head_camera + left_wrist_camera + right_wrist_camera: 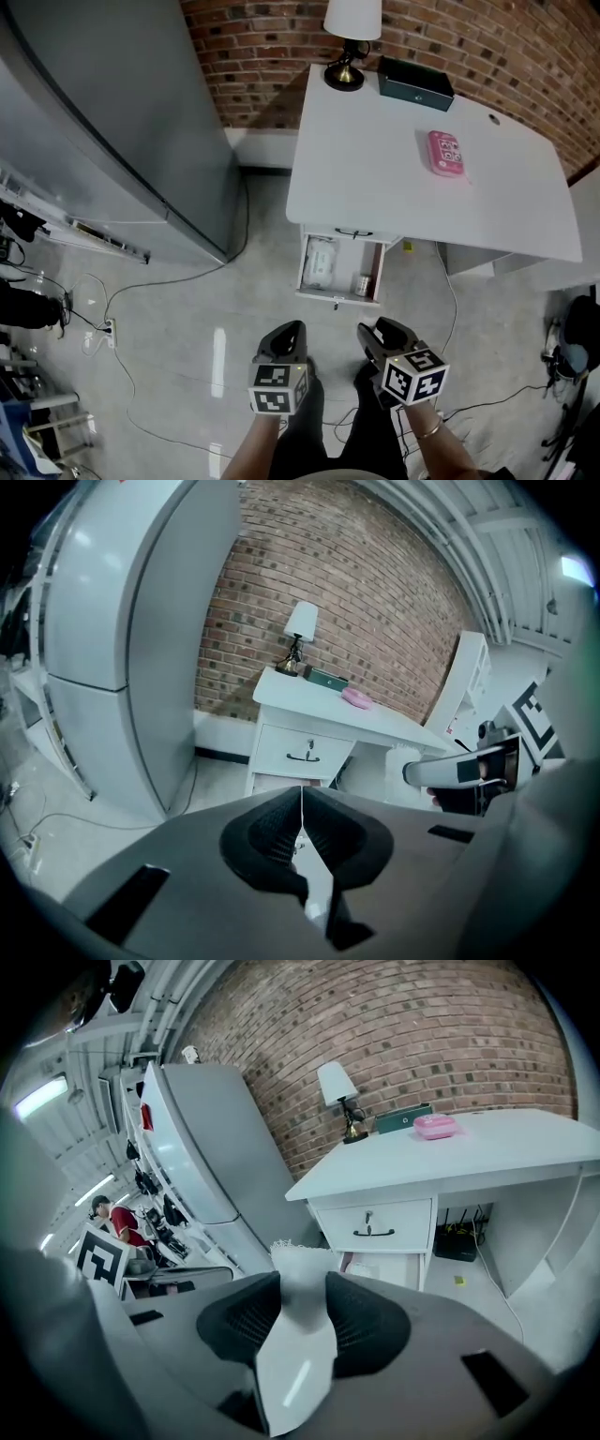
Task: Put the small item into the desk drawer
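My right gripper (pixel 302 1290) is shut on a small white packet (pixel 298 1335) whose frayed top edge sticks out above the pads. In the head view this gripper (pixel 375 331) hovers over the floor, just short of the open desk drawer (pixel 339 298); the packet is hidden there. The drawer is pulled out below the white desk (pixel 375 187) and holds a pale pouch (pixel 321 262) and a small jar (pixel 362 284). My left gripper (pixel 287 330) hangs beside the right one, its jaws (pixel 301 803) shut with nothing between them.
A table lamp (pixel 349 37), a dark box (pixel 414 82) and a pink item (pixel 446 152) sit on the desk. The upper drawer (pixel 375 1226) is closed. A tall grey fridge (pixel 122 122) stands to the left, with cables (pixel 122 309) on the floor. A person (pixel 117 1222) stands far left.
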Demonstrator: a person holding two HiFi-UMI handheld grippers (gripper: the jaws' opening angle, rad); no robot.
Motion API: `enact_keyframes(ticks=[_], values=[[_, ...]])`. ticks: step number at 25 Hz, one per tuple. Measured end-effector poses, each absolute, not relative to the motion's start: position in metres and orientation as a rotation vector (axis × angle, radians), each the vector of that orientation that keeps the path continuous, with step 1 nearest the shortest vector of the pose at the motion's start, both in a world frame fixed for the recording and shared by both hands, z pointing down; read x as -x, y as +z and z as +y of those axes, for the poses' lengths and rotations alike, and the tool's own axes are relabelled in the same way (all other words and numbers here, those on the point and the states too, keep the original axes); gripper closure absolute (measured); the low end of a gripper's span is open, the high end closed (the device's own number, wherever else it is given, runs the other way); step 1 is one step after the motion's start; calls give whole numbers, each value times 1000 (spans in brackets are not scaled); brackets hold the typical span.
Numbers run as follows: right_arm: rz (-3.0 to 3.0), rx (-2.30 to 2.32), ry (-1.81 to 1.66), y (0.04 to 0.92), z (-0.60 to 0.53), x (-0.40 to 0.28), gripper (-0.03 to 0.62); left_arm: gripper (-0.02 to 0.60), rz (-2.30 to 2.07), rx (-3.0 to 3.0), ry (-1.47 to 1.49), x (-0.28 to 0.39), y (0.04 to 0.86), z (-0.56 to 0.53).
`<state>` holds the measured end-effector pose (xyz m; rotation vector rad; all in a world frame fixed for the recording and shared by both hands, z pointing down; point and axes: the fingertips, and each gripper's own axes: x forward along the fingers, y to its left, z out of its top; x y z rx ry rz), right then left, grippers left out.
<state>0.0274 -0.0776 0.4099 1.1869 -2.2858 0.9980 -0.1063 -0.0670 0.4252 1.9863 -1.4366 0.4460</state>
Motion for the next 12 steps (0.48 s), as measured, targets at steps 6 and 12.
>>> enact_keyframes(ticks=[6,12], values=[[-2284,-1065,999,446,-100,-37,436,557,-1539,-1895,414,103,449,-82],[-2283,-978,989,490,-125,-51,436,557,-1606,-1831,448,92,485,-88]])
